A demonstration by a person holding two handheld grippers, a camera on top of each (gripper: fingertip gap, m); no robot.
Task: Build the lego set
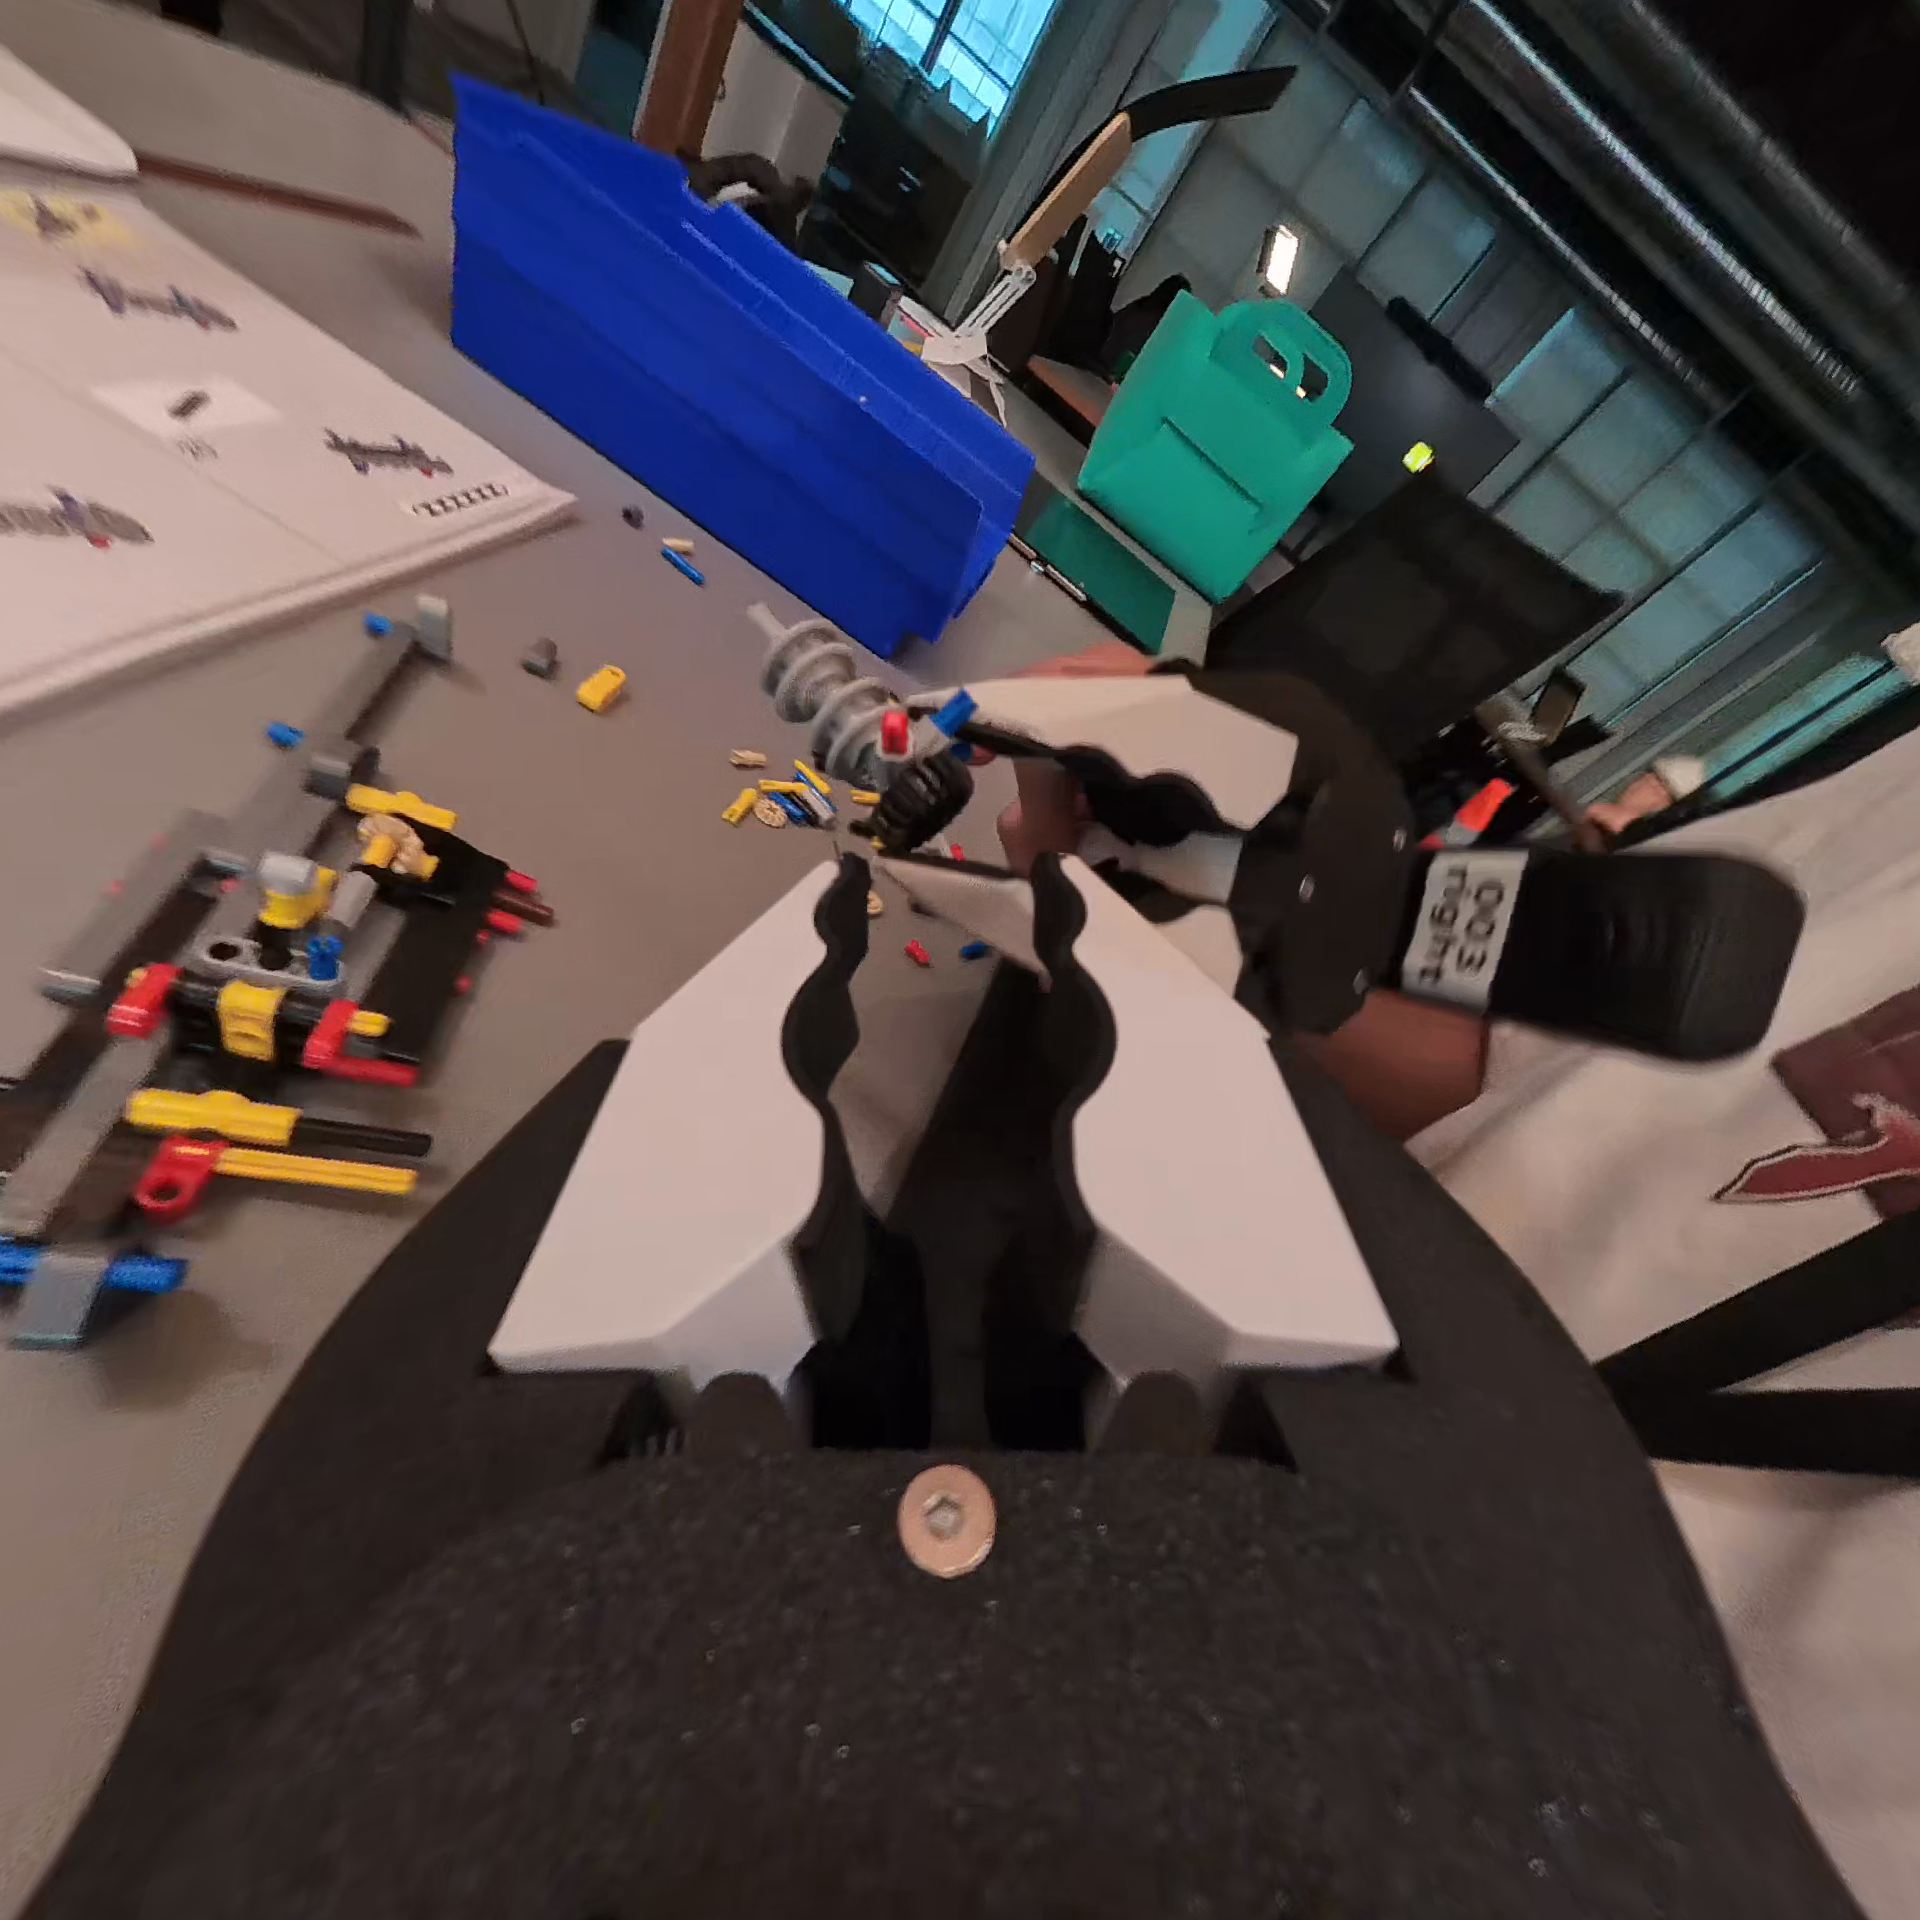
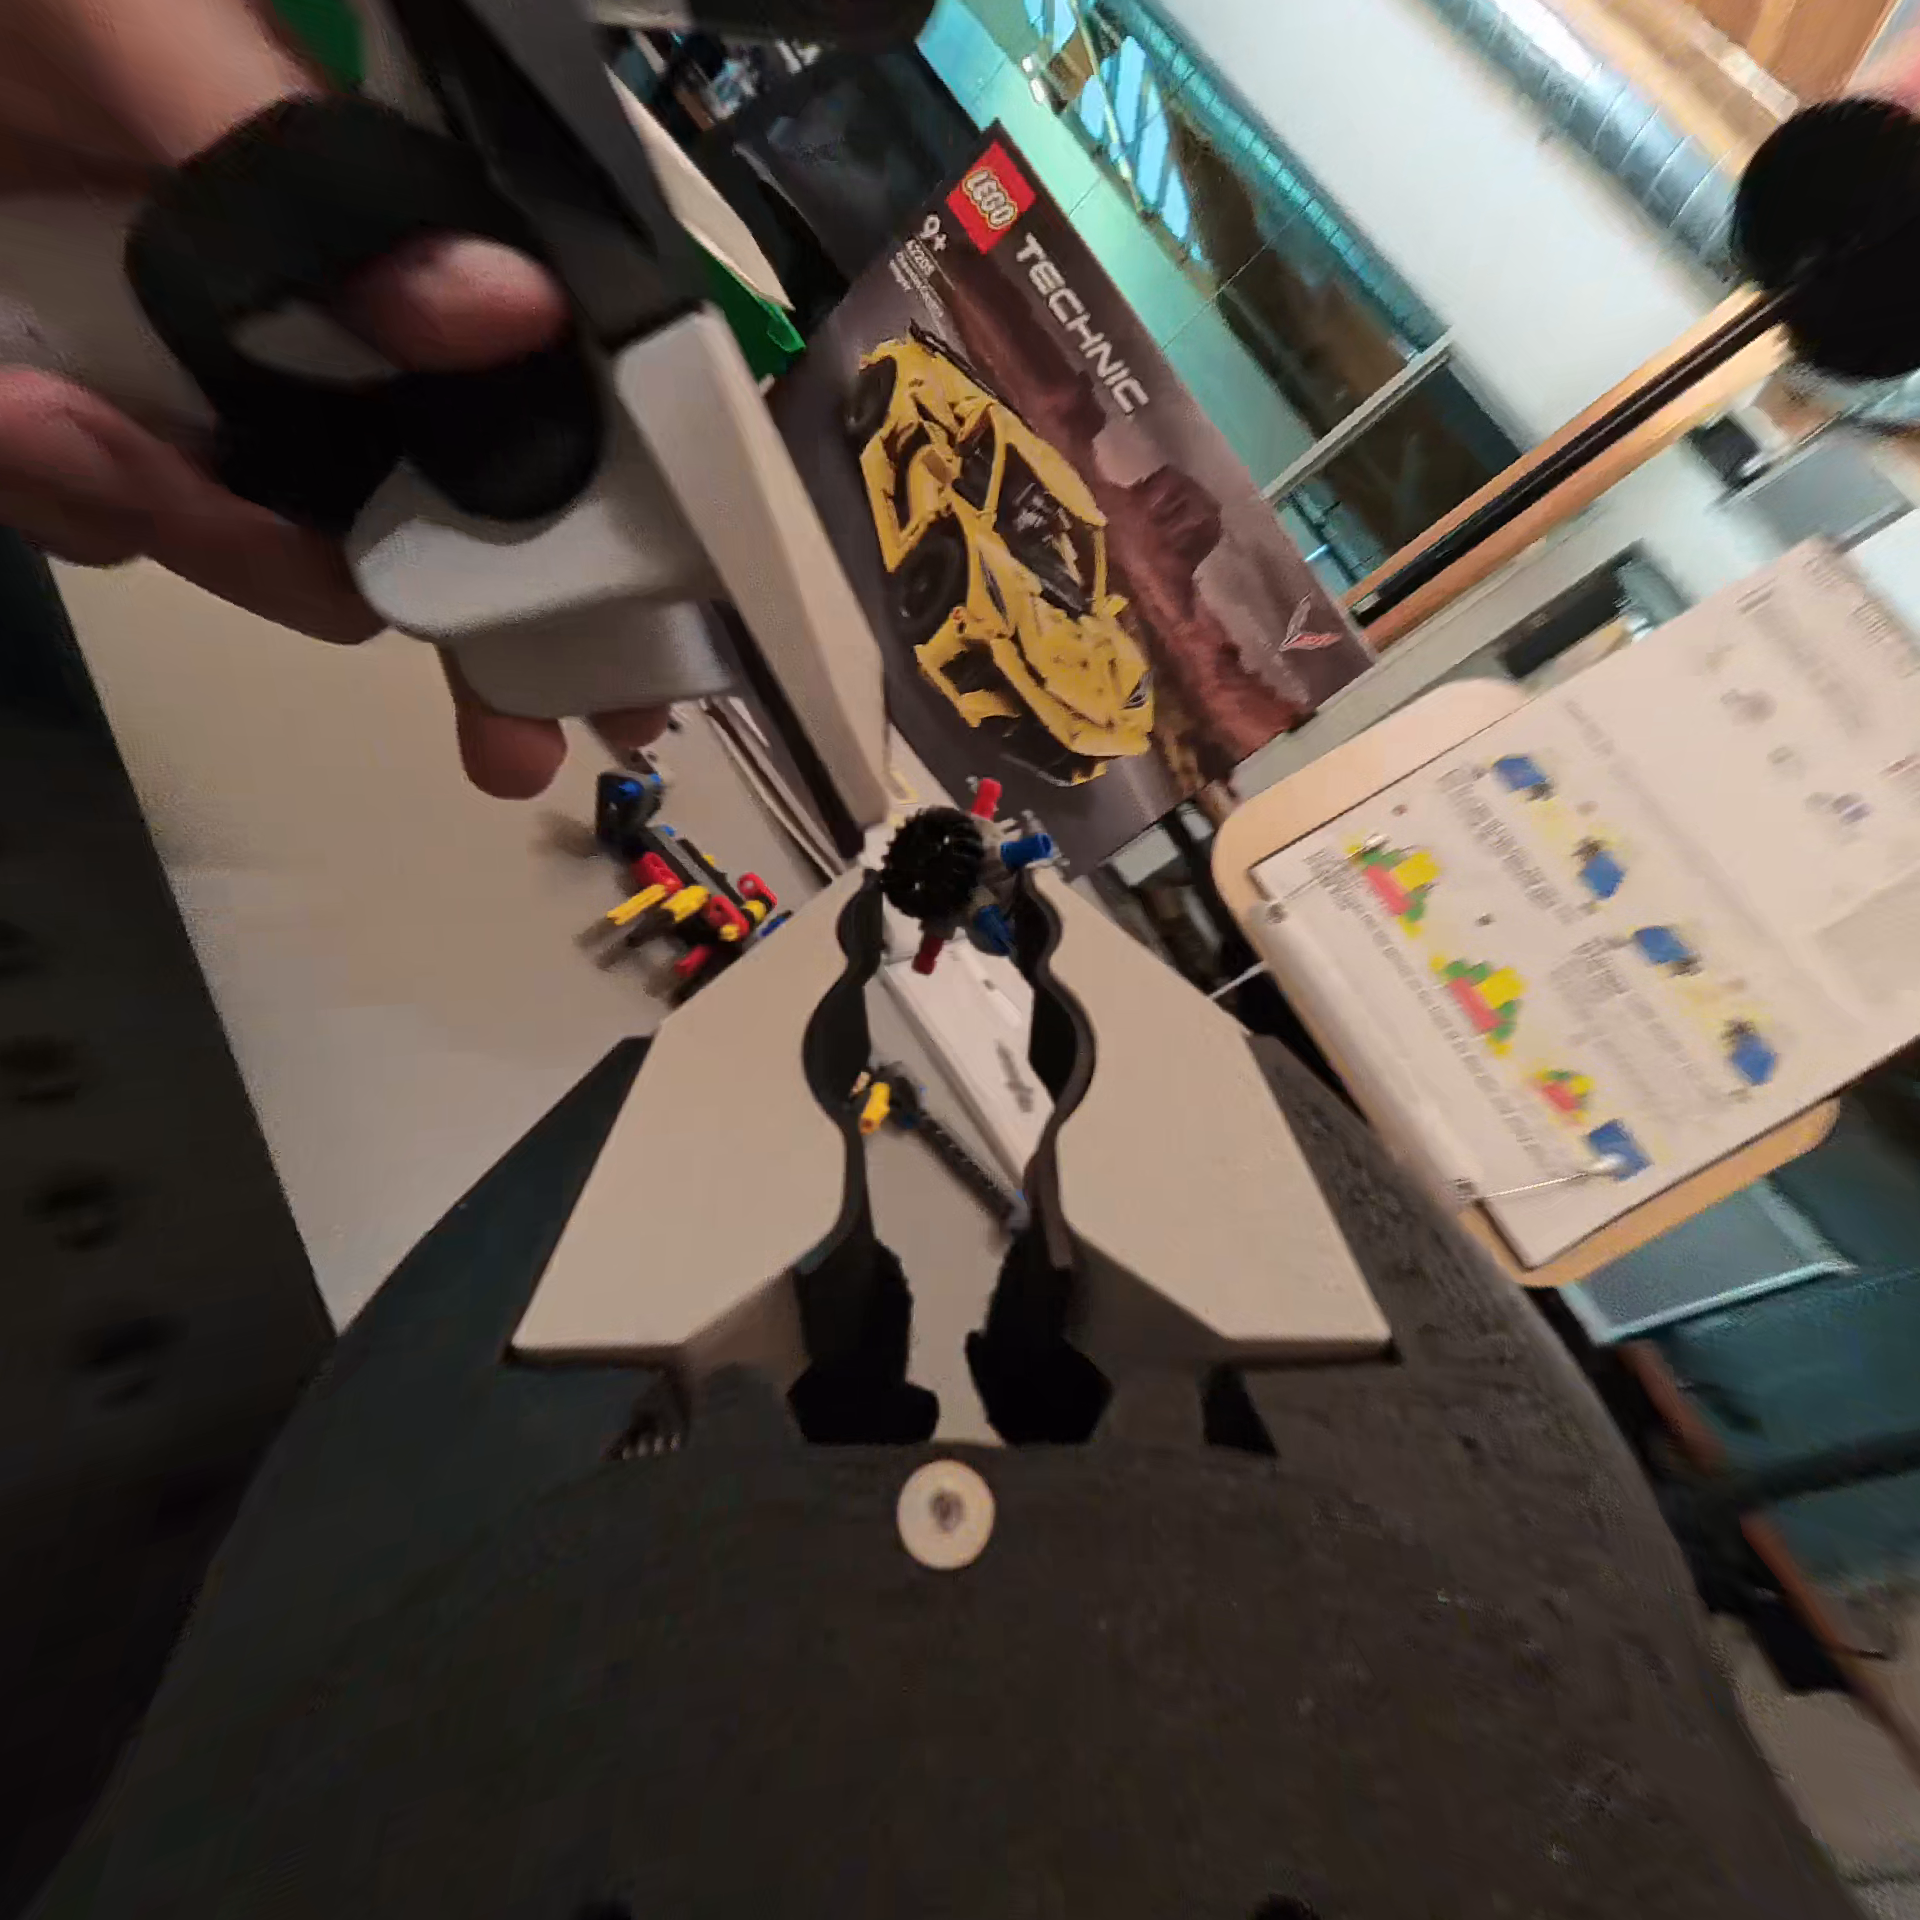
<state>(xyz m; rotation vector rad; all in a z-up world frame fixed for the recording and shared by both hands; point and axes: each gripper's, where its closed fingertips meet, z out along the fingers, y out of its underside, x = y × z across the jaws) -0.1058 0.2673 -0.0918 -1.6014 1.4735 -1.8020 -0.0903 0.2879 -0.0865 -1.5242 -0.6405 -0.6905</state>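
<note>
Right gripper (image 2: pixel 940 883): closed on a small gear assembly (image 2: pixel 951 868) of black gear with red and blue pins, held above the table (image 1: pixel 644 769). Left gripper (image 1: pixel 951 883): narrowly parted, nothing held, just beside the assembly. Set box (image 2: pixel 1049 499) and instruction sheet (image 2: pixel 1590 935) are shown only in the right wrist view; blue bin (image 1: pixel 707 353), partial build (image 1: pixel 260 997) and loose pieces (image 1: pixel 784 795) beyond the assembly only in the left.
</note>
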